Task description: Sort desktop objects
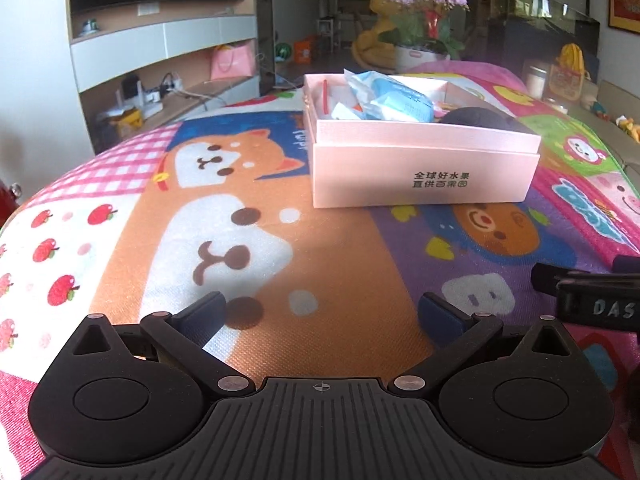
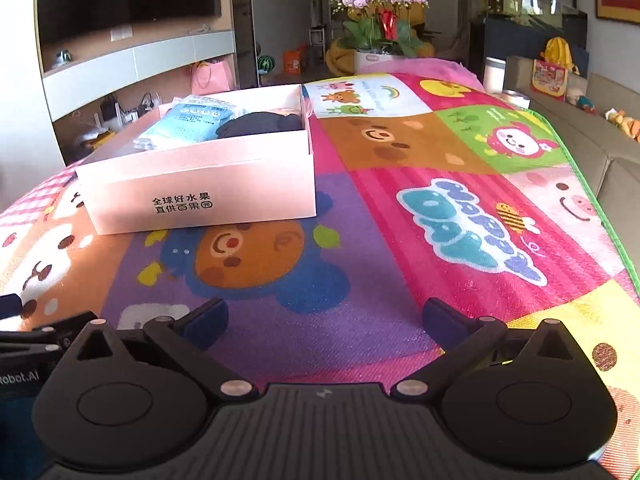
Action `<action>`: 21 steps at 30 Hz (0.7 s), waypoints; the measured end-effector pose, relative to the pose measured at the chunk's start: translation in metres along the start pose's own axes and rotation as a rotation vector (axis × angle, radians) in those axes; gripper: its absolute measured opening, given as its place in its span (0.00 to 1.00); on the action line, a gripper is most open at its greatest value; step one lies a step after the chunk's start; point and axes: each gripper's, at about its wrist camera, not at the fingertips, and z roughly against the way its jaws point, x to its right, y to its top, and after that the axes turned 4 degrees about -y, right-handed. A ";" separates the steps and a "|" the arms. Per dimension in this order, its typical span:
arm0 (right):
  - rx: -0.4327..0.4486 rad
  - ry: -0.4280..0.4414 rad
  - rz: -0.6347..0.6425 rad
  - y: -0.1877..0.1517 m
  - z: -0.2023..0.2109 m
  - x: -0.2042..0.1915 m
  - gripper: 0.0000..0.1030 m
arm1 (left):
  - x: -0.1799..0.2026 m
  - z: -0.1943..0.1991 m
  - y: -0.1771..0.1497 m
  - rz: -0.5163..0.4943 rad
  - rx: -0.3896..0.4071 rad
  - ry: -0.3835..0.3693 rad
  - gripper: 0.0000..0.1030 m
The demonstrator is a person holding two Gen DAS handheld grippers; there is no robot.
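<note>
A pale pink cardboard box (image 1: 424, 178) with black Chinese print stands on the cartoon mat; it also shows in the right wrist view (image 2: 200, 196). Inside lie blue tissue packs (image 1: 390, 98), seen from the right wrist too (image 2: 192, 118), and a dark round object (image 1: 476, 116), also in the right wrist view (image 2: 260, 124). My left gripper (image 1: 322, 314) is open and empty, low over the mat, short of the box. My right gripper (image 2: 326, 316) is open and empty, to the right of the box and nearer than it.
The colourful cartoon mat (image 2: 460, 216) covers the table. The right gripper's body (image 1: 592, 300) shows at the left view's right edge. A pot of purple flowers (image 2: 380, 28) stands beyond the far edge. A sofa (image 2: 600, 148) lies to the right.
</note>
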 end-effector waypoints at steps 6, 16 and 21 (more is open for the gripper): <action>0.000 -0.025 0.000 -0.001 0.001 -0.002 1.00 | -0.001 0.001 0.001 -0.001 -0.001 0.000 1.00; 0.000 -0.026 -0.001 -0.001 0.000 -0.003 1.00 | -0.001 0.001 0.002 0.003 -0.003 -0.004 1.00; 0.000 -0.025 -0.001 -0.001 0.001 -0.003 1.00 | -0.001 0.001 0.002 0.003 -0.003 -0.003 1.00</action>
